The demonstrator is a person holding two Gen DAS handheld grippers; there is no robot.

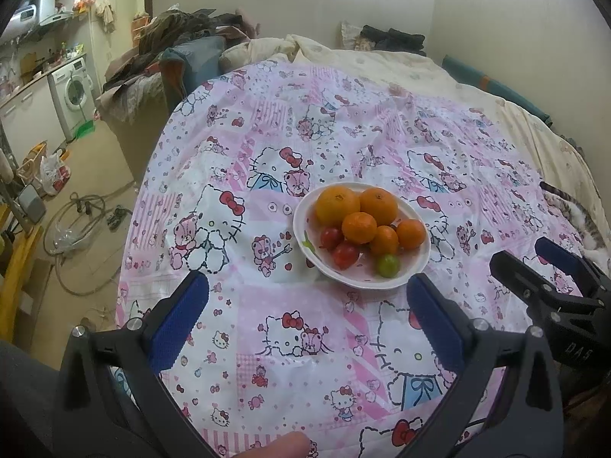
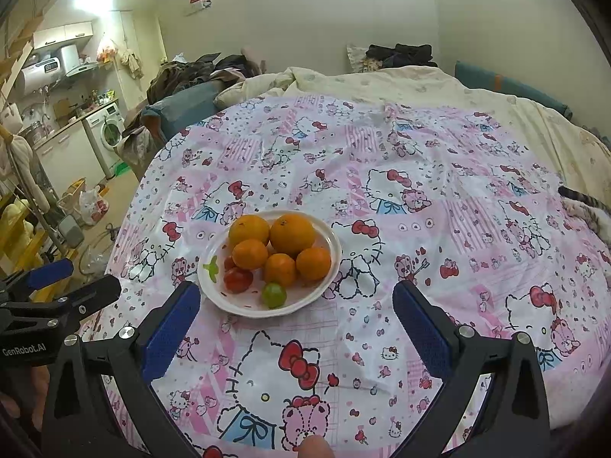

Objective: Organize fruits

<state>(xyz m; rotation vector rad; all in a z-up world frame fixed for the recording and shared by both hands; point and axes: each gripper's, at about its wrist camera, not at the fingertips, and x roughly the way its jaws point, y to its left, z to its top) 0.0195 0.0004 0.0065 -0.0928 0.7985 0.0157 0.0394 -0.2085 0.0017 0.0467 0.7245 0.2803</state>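
A white plate (image 1: 416, 267) (image 2: 214, 290) sits on a pink cartoon-print cloth (image 1: 305, 343) (image 2: 420, 229). It holds two big oranges (image 1: 338, 205) (image 2: 292, 233), three small mandarins (image 1: 359, 228) (image 2: 250, 253), two red tomatoes (image 1: 345, 255) (image 2: 238, 279) and one green fruit (image 1: 388, 265) (image 2: 273, 294). My left gripper (image 1: 307, 316) is open and empty, low in front of the plate. My right gripper (image 2: 296, 320) is open and empty, just in front of the plate; it also shows in the left wrist view (image 1: 534, 263).
The cloth covers a bed with a cream quilt (image 1: 382, 61) behind. A striped cat (image 1: 573, 210) (image 2: 588, 206) lies at the right edge. On the left, the floor holds hoses, bags (image 1: 55, 171) and a washing machine (image 1: 72, 91). Clothes are piled at the back.
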